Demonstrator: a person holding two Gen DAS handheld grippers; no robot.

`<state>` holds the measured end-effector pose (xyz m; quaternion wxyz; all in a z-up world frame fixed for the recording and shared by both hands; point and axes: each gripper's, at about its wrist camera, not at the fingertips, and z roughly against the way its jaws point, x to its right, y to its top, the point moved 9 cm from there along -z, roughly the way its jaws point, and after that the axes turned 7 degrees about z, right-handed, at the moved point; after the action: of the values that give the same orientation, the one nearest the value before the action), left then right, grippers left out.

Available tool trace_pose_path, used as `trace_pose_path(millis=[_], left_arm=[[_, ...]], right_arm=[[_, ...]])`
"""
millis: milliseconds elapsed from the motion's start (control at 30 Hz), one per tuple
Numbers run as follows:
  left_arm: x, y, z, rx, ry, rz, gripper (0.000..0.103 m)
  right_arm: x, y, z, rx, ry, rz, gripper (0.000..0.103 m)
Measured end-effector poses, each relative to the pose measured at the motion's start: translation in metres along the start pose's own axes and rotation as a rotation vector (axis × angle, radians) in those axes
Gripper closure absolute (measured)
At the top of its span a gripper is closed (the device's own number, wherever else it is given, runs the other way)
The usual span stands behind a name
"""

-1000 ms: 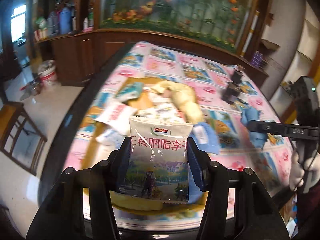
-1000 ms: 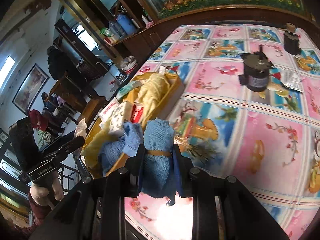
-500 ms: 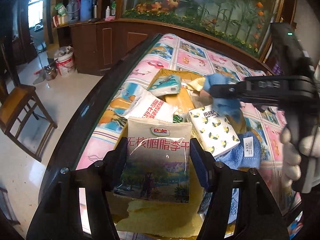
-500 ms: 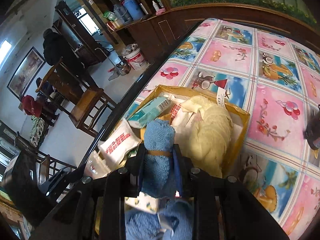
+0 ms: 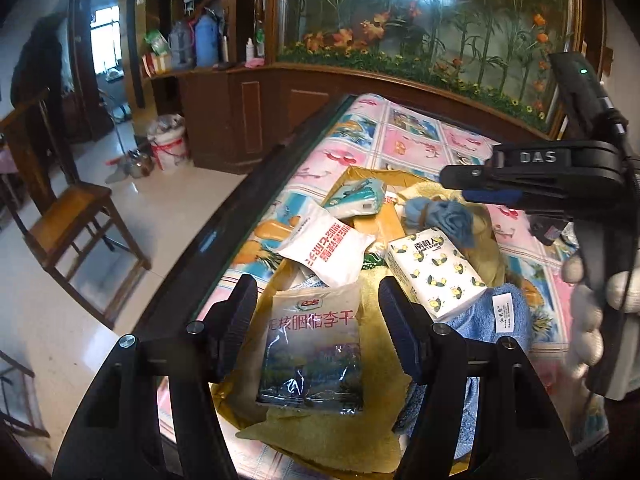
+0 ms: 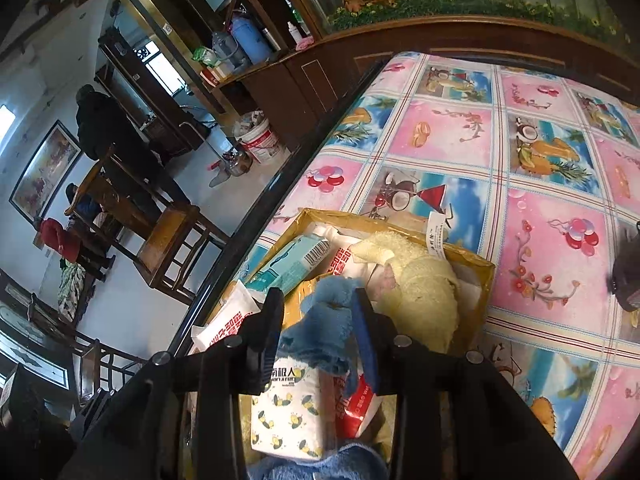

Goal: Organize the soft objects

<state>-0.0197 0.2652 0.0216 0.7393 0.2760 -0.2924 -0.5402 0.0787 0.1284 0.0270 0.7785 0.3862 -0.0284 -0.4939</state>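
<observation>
left gripper (image 5: 316,316): fingers wide, snack bag (image 5: 312,348) lying between | right gripper (image 6: 320,336): fingers wide around blue cloth (image 6: 324,320) | box (image 6: 476,276)

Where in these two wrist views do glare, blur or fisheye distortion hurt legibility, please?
Left wrist: window light glares off the floor, the table edge bows, and the Dole snack bag reads sharp. Right wrist: the tablecloth grid curves, and the blue towel is slightly soft.
</observation>
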Motion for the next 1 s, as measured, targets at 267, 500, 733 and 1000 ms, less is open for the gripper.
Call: trace_pose_path(millis=[267,500,733,1000], left_arm=[[0.014,-0.001,0.026,0.053,0.04,-0.039,0.039],[0.031,-0.003,0.05,0.095,0.066,-0.074,0.039],[0.049,-0.003,0.078,0.185,0.114,-0.109,0.039],[0.068,-0.004,0.099,0.254,0.138,-0.13,0.033]], right_arm=[[0.004,-0.022,0.038,0.051,0.015,0.004,0.064],[0.015,-0.044,0.067,0.081,0.015,-0.002,0.062],[0.023,-0.074,0.084,0.093,0.004,0.01,0.056],[0.026,-0.096,0.096,0.109,0.013,0.014,0.056]])
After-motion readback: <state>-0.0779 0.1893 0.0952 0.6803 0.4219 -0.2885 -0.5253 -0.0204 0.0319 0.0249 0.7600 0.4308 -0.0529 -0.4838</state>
